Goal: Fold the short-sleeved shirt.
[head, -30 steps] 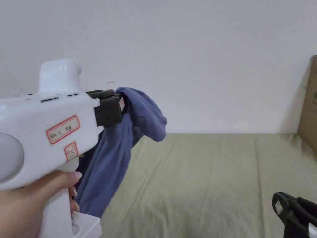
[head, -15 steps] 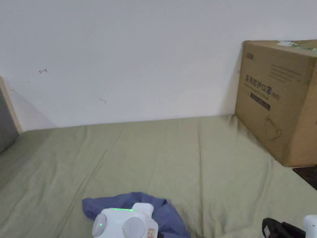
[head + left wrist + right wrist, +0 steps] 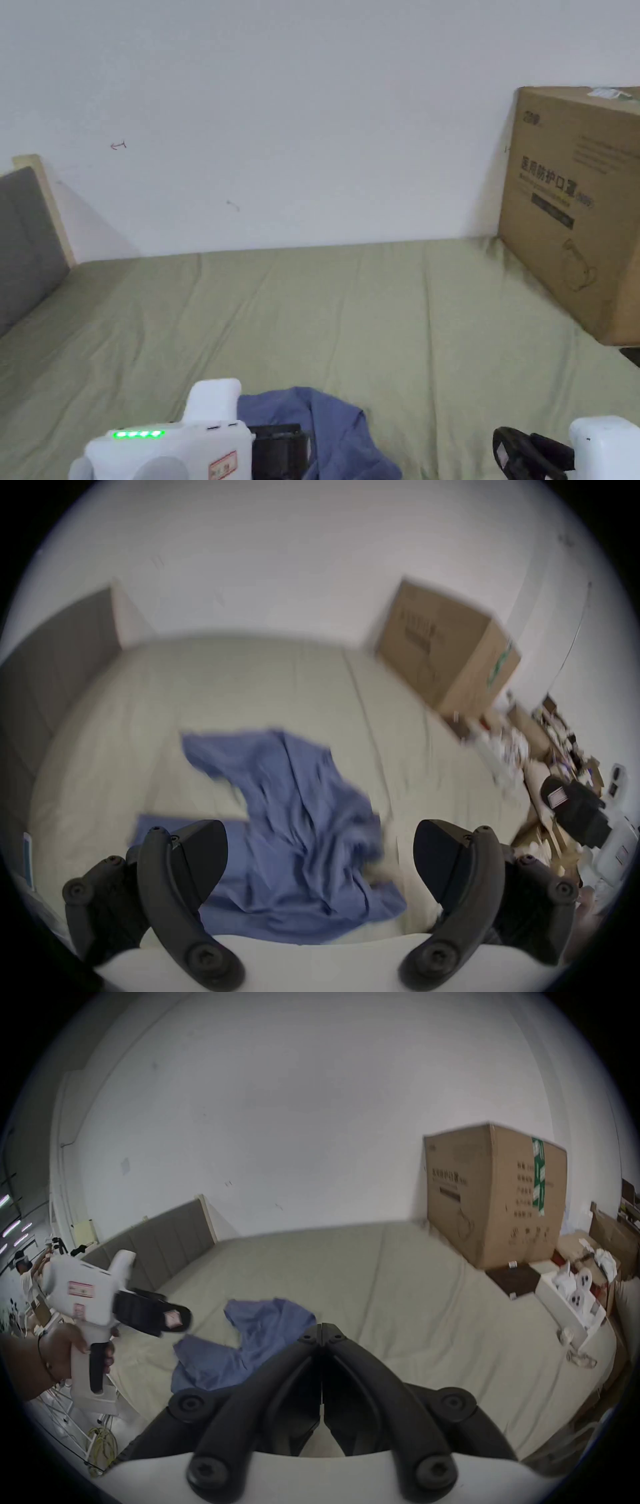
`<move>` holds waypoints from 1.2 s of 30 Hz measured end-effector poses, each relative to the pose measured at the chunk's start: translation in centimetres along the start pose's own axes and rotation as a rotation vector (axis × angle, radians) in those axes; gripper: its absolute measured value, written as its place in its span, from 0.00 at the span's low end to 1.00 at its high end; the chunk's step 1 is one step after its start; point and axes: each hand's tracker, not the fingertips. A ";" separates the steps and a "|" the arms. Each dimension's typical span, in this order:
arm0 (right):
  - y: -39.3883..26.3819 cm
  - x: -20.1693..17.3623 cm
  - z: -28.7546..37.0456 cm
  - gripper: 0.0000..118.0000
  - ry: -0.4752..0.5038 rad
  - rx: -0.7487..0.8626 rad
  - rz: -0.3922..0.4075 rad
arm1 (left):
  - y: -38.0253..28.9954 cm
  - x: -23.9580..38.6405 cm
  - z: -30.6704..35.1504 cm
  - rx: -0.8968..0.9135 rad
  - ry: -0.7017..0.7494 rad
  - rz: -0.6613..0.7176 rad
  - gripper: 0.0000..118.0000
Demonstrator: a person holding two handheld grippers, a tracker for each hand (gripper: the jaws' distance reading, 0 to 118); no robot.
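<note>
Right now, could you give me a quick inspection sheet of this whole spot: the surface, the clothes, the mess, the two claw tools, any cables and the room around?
Surface: bed under a wrinkled olive sheet.
Job's things: blue shirt lies crumpled near the front edge, unfolded, held by neither tool.
Clutter: cardboard box on the bed's far right corner; small boxes and white items beside the bed.
Grippers: left gripper open above the shirt; right gripper shut, empty.
Cables: yellowish cord on the floor.
Surroundings: white wall, grey headboard.
</note>
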 end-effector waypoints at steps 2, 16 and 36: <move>0.6 -1.1 1.4 0.00 0.013 0.103 0.025 | -1.2 -0.1 5.4 0.282 0.104 -0.015 0.94; 0.3 -3.8 4.0 0.00 -0.043 0.279 -0.018 | -7.8 -1.4 15.7 0.600 0.543 -0.002 0.00; -1.4 -5.2 -3.3 0.00 0.003 0.040 0.020 | -5.3 -21.9 -11.2 -0.376 0.337 0.237 0.98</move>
